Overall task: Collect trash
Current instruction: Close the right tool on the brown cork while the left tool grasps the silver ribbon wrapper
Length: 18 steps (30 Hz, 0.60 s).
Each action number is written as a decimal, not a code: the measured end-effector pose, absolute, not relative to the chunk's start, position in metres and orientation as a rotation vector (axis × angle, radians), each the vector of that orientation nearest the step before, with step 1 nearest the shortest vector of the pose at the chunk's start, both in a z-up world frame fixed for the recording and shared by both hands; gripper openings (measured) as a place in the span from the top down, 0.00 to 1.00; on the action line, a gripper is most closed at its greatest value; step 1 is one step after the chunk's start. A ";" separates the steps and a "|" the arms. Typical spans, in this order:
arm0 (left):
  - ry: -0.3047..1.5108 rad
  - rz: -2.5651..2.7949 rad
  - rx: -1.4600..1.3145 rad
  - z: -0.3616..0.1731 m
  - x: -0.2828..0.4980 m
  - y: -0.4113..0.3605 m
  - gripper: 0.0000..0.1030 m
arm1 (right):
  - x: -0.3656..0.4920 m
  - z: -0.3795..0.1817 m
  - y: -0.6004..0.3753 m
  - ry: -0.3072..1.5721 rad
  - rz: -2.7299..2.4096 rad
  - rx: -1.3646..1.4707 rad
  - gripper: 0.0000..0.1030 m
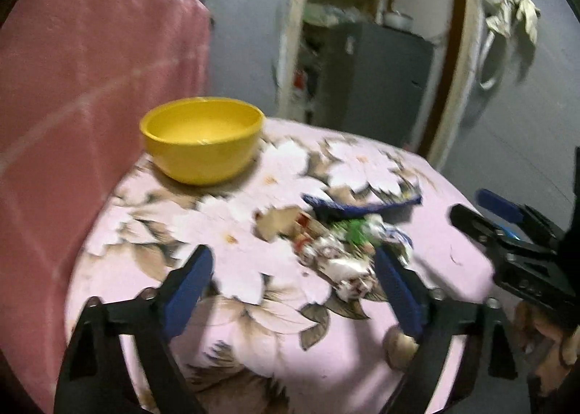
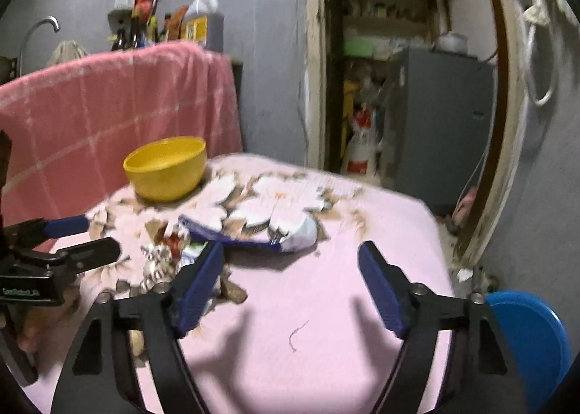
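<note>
Trash [image 1: 340, 243] lies in a small heap of crumpled wrappers on the flowered cloth of the desk [image 2: 362, 232], with a flattened blue-and-white packet [image 2: 253, 232] at its far edge and a yellow bowl [image 1: 203, 138] well apart behind it, near a pink towel [image 1: 90, 69]. The step in hand looks like the approach: neither tool has taken anything yet. The left tongs [image 1: 293, 287] stand spread above the cloth, one blue pad just beside the wrappers, nothing between the pads. The right tongs [image 2: 290, 287] are likewise spread over bare cloth, empty, the packet just ahead. Next, each pair probably needs to straddle a piece and pinch it; the bowl seems a likely place to put it. Print on the wrappers is too blurred to read.
</note>
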<state>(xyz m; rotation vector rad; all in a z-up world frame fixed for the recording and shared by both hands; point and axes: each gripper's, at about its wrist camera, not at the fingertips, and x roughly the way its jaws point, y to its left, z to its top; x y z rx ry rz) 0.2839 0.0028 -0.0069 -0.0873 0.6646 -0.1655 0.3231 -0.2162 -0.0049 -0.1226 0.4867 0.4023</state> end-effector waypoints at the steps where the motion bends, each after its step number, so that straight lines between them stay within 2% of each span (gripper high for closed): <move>1: 0.683 -0.184 -0.085 -0.008 0.287 0.001 0.28 | 0.326 -0.007 -0.214 0.506 0.408 -0.130 0.33; 3: 0.714 -0.213 -0.084 -0.012 0.292 -0.002 0.37 | 0.331 -0.013 -0.209 0.554 0.424 -0.155 0.40; 7: 0.769 -0.251 -0.090 -0.017 0.302 -0.006 0.43 | 0.340 -0.021 -0.198 0.633 0.431 -0.199 0.50; 10: 0.778 -0.278 -0.106 -0.018 0.307 -0.007 0.45 | 0.343 -0.026 -0.192 0.668 0.460 -0.222 0.53; 16: 0.811 -0.341 -0.145 -0.020 0.312 -0.009 0.59 | 0.346 -0.030 -0.188 0.722 0.545 -0.219 0.59; 18: 0.816 -0.356 -0.157 -0.021 0.312 -0.008 0.68 | 0.344 -0.032 -0.184 0.734 0.569 -0.230 0.60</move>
